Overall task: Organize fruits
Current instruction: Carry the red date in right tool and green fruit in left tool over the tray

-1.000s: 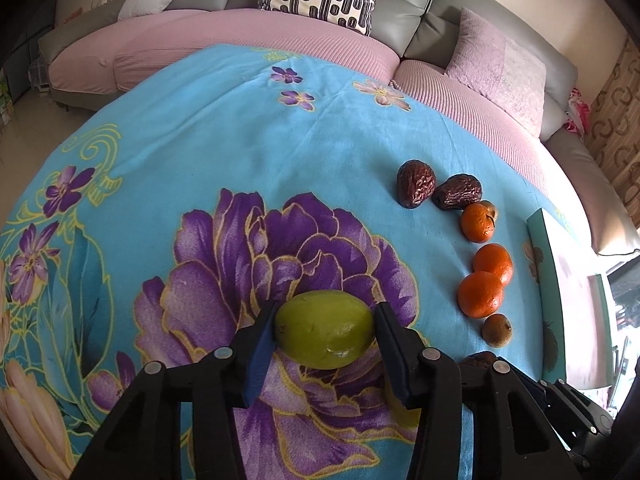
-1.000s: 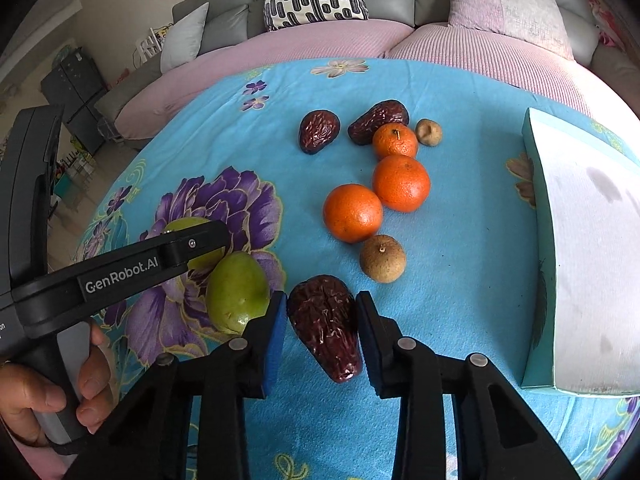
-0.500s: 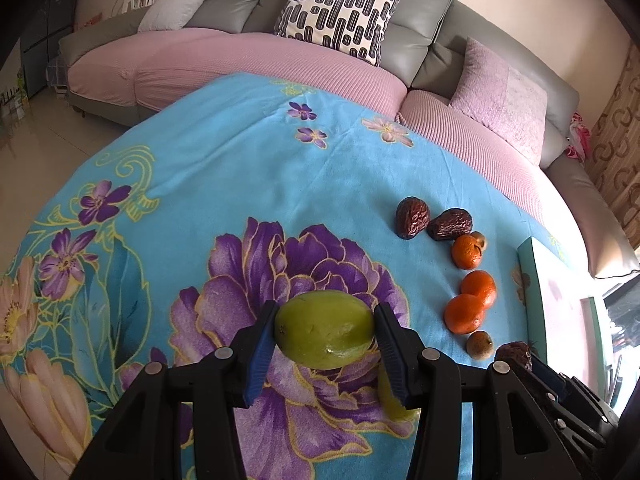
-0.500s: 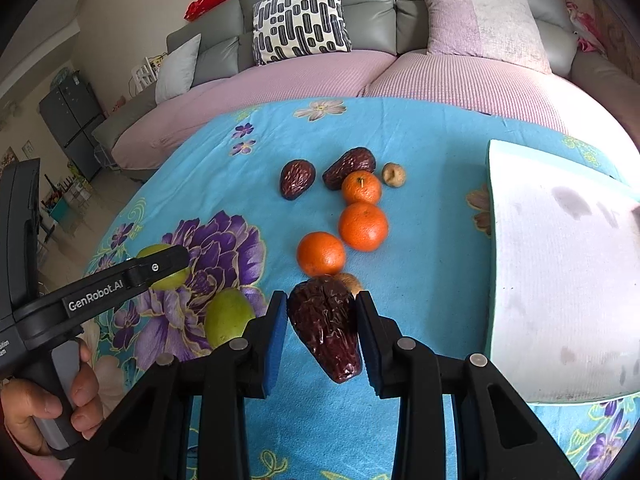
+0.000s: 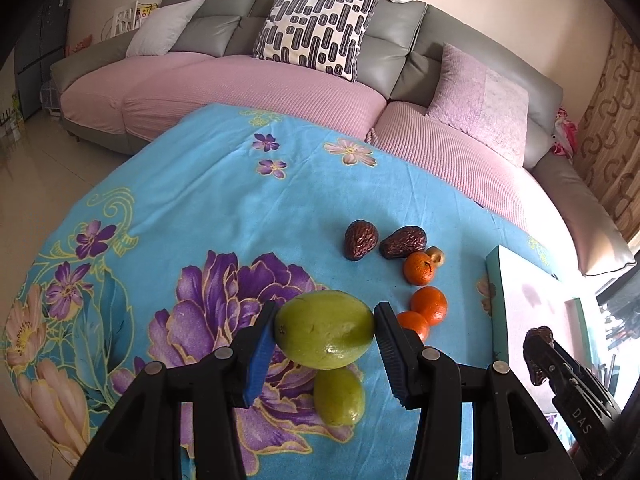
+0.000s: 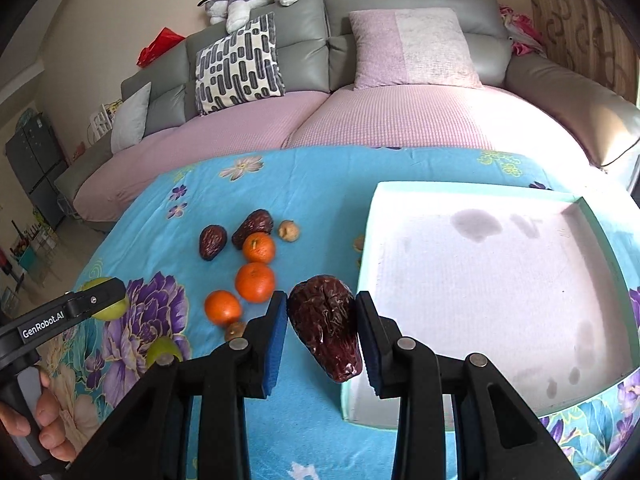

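Our left gripper [image 5: 324, 346] clamped a smooth green oval fruit [image 5: 325, 329] above the blue floral cloth [image 5: 224, 216]; our right gripper [image 6: 322, 334] pinched a wrinkled dark-red date [image 6: 326, 330] beside the shallow white tray [image 6: 592, 216]. Both seemed light, soft-skinned, best held mid-body.

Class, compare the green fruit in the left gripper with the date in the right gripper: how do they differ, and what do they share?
The green fruit is smooth and glossy; the date is wrinkled. The fruit is yellow-green, the date dark reddish-brown. The fruit lies crosswise between the left gripper pads; the date hangs lengthwise in the right gripper, tip toward the camera. Both are clamped and lifted off the blue cloth.
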`<move>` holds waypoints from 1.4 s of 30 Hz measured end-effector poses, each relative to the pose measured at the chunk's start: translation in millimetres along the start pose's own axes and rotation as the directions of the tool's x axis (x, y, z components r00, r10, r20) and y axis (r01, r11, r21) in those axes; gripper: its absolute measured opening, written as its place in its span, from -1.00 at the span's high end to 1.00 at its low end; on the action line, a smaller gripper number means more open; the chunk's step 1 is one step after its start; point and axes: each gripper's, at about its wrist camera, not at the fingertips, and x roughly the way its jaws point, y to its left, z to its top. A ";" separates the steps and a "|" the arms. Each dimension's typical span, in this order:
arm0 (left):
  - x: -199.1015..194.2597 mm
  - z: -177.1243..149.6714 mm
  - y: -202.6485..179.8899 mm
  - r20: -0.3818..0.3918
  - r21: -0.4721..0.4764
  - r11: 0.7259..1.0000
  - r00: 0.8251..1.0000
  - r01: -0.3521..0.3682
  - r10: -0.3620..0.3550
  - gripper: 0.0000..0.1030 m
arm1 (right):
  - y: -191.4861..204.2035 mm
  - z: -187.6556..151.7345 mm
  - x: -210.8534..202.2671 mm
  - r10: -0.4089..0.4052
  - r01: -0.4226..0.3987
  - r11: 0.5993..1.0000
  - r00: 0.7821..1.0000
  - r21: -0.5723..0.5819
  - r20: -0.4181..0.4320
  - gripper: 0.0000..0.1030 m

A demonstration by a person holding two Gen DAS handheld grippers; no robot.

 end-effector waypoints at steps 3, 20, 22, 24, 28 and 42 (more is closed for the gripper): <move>-1.5 3.5 -18.5 0.003 0.031 0.999 1.000 0.016 -0.016 0.01 | -20.7 3.8 -7.4 -0.038 0.037 0.999 0.999 0.037 0.021 0.30; 9.8 -3.5 -166.5 -0.057 0.293 0.943 0.987 0.161 -0.150 0.01 | -159.7 -4.8 -53.8 -0.369 0.343 0.899 0.928 0.271 0.051 0.30; 12.5 -5.6 -184.5 -0.066 0.324 0.928 0.983 0.182 -0.170 0.01 | -172.5 -8.2 -57.6 -0.380 0.349 0.888 0.924 0.298 0.050 0.30; 14.3 -8.4 -201.5 -0.070 0.353 0.913 0.979 0.202 -0.190 0.01 | -182.8 -11.1 -61.1 -0.388 0.353 0.879 0.920 0.321 0.050 0.30; 20.1 -14.9 -228.7 -0.085 0.402 0.884 0.971 0.238 -0.223 0.01 | -190.7 -14.3 -62.5 -0.409 0.372 0.869 0.911 0.325 0.051 0.30; 67.5 -36.9 -250.3 -0.203 0.407 0.866 0.953 0.290 -0.224 0.01 | -193.1 -14.3 -40.0 -0.388 0.368 0.877 0.922 0.310 0.004 0.30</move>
